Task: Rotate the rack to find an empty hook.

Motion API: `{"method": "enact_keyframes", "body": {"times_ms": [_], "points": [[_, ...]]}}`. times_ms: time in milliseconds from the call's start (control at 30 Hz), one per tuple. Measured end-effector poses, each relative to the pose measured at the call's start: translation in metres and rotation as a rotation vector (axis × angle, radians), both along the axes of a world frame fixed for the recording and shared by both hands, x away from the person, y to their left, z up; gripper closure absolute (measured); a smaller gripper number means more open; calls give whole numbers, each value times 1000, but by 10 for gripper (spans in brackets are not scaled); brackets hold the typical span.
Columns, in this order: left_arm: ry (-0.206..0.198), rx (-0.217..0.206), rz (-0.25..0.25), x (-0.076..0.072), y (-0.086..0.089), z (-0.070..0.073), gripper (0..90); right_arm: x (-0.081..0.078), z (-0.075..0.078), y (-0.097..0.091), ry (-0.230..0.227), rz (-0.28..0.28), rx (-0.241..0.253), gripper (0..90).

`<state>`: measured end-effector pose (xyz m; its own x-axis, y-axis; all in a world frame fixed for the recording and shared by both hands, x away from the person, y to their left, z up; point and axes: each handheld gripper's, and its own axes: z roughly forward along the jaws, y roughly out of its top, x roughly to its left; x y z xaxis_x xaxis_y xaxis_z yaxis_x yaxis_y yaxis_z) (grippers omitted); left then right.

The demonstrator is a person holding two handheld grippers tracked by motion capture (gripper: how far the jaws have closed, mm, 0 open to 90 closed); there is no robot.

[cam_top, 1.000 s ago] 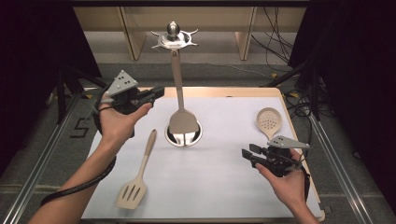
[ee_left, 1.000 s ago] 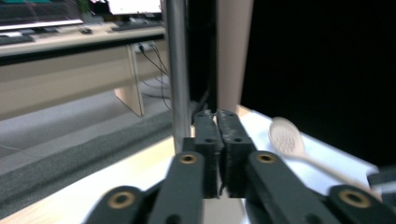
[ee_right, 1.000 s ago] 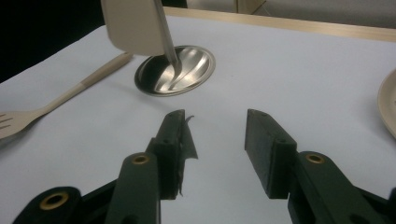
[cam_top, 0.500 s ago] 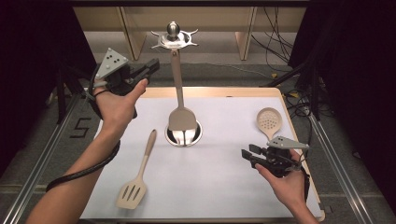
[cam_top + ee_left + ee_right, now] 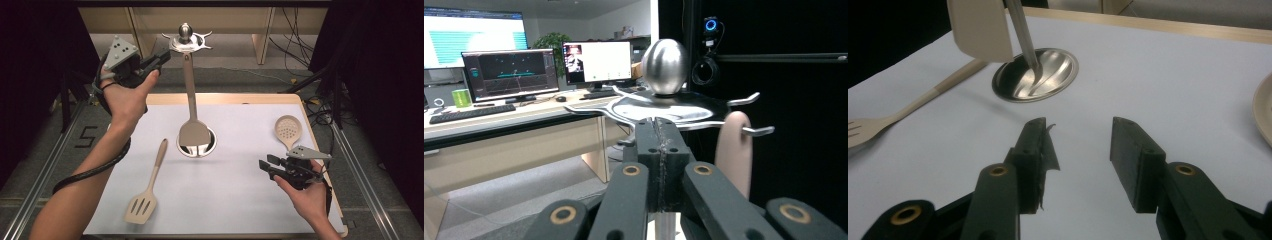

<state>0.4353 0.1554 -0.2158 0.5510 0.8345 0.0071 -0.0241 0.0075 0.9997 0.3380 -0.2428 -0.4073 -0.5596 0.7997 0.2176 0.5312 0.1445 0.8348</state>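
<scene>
Two utensils lie on the white tabletop [image 5: 240, 210] and one spatula [image 5: 192, 117] already hangs from the steel rack [image 5: 186, 41], whose round base [image 5: 198, 145] sits near the middle of the tabletop, toward the far edge.

My left gripper [image 5: 159, 57] is raised beside the rack's hooked top plate, jaws pressed fully together with nothing between them. My right gripper [image 5: 266, 166] hovers low near the right edge with its jaws parted wide and empty.

I judge the risk to be up at the rack. My closed jaws point straight at the rim of the plate, just under the ball finial [image 5: 666, 66], so a careless push could rock the rack or knock the hanging spatula's handle off its hook [image 5: 756, 131]. The right gripper could also slide a utensil across the smooth sheet instead of gripping it.

The slotted turner [image 5: 148, 190] lies near the front-left corner, pale beige, with its handle angled toward the base. The round perforated skimmer [image 5: 288, 129] rests near the right edge, just beyond my right gripper, in the same beige; its handle runs back under that gripper.
</scene>
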Motion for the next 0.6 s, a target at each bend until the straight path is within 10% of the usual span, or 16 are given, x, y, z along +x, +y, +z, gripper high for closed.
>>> {"method": "enact_keyframes", "body": {"times_ms": [600], "points": [[3, 36, 37, 26, 4, 3, 893, 4, -2, 0, -23, 3, 0, 591]]}}
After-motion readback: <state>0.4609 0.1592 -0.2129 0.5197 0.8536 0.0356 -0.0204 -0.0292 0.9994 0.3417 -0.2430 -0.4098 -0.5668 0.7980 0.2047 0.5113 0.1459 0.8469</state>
